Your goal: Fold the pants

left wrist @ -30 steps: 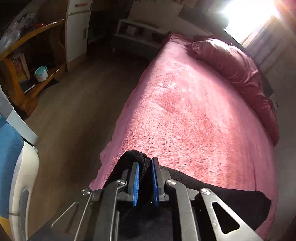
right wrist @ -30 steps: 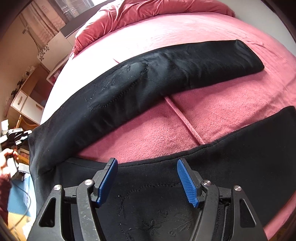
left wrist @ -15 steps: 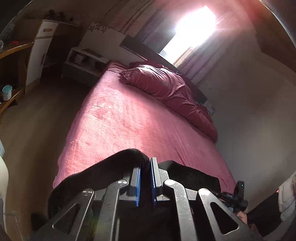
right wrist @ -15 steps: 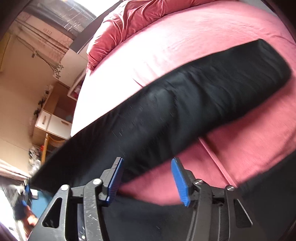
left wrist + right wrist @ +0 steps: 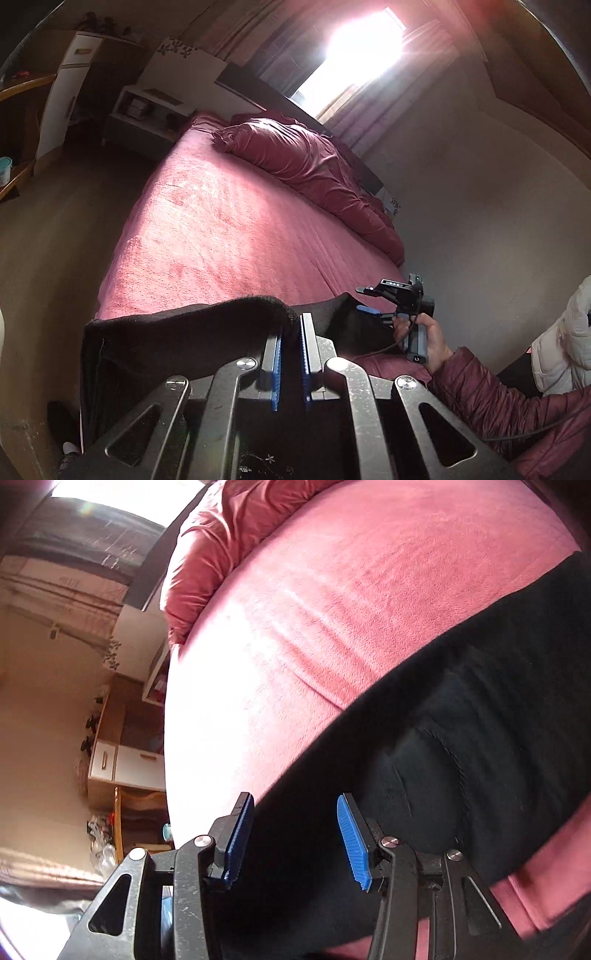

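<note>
Okay, my left gripper [image 5: 290, 332] pinches the black pants [image 5: 177, 332] edge, lifted off the bed [image 5: 229, 229]; my right gripper [image 5: 295, 830] hovers wide above the pant leg [image 5: 461, 738].

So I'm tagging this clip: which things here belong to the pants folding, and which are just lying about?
Job:
black pants
left gripper, pinching the pants
right gripper, open
bed

Lying about:
pillows
small pot on the wooden shelf
white cabinet
</note>
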Tool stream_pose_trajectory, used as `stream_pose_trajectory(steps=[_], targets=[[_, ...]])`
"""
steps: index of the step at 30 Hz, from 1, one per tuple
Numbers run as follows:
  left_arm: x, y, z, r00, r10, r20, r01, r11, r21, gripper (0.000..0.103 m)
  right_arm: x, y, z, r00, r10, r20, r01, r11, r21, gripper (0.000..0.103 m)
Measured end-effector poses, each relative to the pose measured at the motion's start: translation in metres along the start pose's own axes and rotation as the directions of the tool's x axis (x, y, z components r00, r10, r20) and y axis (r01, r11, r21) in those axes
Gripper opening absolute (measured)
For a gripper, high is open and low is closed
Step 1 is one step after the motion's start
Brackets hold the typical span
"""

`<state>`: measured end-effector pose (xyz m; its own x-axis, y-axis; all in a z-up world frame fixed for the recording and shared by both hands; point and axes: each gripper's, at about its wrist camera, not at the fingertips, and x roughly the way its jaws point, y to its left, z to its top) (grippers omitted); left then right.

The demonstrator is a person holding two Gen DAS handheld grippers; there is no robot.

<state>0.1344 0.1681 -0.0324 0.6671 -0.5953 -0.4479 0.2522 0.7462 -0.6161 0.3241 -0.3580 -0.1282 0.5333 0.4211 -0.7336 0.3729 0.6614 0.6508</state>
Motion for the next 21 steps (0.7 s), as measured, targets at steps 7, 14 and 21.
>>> stream_pose_trajectory(steps=[7,14,21], targets=[[-0.002,0.0,0.0,1.0,-0.002,-0.021,0.002,1.0,0.022,0.008,0.034,0.005,0.014,0.989,-0.136,-0.061,0.136,0.991,-0.009,0.016],[0.017,0.034,0.047,0.993,0.117,0.007,-0.116,0.991,-0.07,0.008,0.006,0.021,0.017,0.999,-0.049,-0.008,0.049,0.997,-0.067,0.009],[0.033,0.065,0.096,0.976,0.209,0.065,-0.198,0.97,-0.141,0.008,-0.069,0.031,-0.007,0.989,0.129,0.071,-0.117,0.981,-0.153,0.009]])
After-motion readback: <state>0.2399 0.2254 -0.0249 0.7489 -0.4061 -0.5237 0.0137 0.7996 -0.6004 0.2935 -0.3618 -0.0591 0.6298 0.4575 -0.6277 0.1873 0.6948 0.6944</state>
